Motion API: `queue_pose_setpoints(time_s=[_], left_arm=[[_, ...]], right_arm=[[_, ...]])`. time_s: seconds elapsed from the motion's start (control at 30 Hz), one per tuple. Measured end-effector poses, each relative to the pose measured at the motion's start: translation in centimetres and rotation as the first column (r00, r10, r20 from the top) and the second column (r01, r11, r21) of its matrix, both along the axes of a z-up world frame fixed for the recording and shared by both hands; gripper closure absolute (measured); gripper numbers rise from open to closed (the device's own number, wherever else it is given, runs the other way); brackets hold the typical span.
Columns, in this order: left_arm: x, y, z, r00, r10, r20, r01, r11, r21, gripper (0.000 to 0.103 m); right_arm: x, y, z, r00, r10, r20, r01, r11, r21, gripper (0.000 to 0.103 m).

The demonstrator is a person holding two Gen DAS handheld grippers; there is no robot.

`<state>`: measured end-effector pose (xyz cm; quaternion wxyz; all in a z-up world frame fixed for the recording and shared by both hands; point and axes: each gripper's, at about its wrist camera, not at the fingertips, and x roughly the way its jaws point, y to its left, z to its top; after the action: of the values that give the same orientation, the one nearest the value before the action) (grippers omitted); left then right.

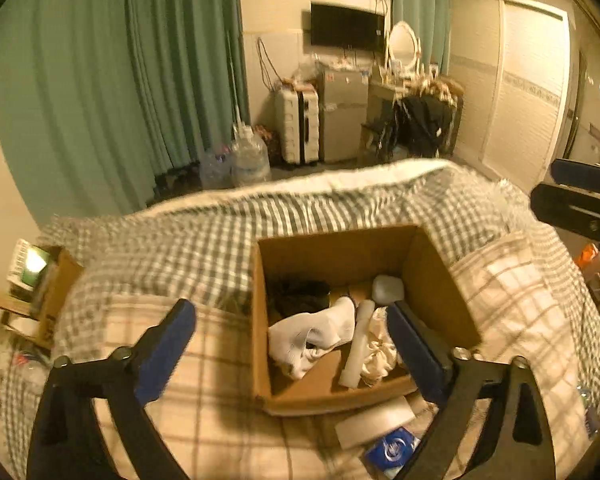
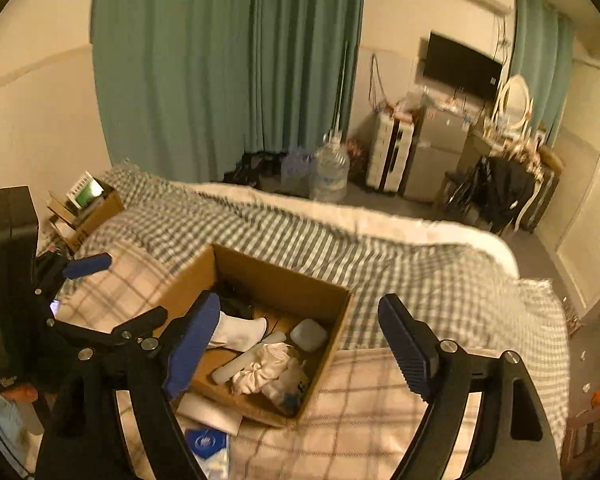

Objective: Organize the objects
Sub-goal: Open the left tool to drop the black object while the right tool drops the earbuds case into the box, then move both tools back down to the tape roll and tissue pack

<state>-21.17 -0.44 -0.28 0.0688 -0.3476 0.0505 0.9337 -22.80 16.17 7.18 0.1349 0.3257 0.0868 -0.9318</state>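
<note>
An open cardboard box (image 1: 440, 276) sits on the checked bed cover; it also shows in the right wrist view (image 2: 332, 332). Inside lie a white sock (image 1: 320, 332), a white tube (image 1: 358, 344), a crumpled cream cloth (image 1: 380, 354), a white rounded case (image 1: 387, 289) and a dark item (image 1: 300, 294). My left gripper (image 1: 292, 326) is open and empty above the box's near left side. My right gripper (image 2: 300, 324) is open and empty, over the box from the right. A white flat box (image 1: 374, 420) and a blue packet (image 1: 392, 450) lie in front of the box.
A second cardboard box (image 1: 48, 292) with papers stands at the bed's left edge. Beyond the bed are water jugs (image 1: 248, 156), a drawer unit (image 1: 296, 124), a small fridge and a dressing table. Green curtains hang behind. The left gripper shows in the right wrist view (image 2: 88, 266).
</note>
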Motion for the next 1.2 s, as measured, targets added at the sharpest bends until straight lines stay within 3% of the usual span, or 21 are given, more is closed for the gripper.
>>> queue_pose_setpoints(time_s=[0.27,0.53,0.83,1.2], left_arm=[[8.4,-1.2,5.8,0.994,-0.001,-0.113,0.002,1.0,0.008,0.0],[15.1,-2.8,7.3,0.985,0.033,-0.167,-0.02,0.997,0.076,0.0],[16.6,-3.7,1.3,0.986,0.13,-0.109,-0.119,0.988,0.1,0.0],[13.3,-3.6,-9.1,0.979,0.199,0.043,-0.199,0.98,0.003,0.0]], right_arm=[[10.2,-0.6,6.3,0.987,0.027,-0.158,-0.024,0.999,0.024,0.016],[16.3,0.0,5.8,0.988,0.01,-0.153,-0.002,0.999,0.048,0.009],[16.7,-0.3,-2.5,0.993,-0.029,-0.113,0.03,1.0,0.006,0.002],[11.7,-3.0,-13.2,0.997,0.018,0.072,-0.02,0.999,0.031,0.002]])
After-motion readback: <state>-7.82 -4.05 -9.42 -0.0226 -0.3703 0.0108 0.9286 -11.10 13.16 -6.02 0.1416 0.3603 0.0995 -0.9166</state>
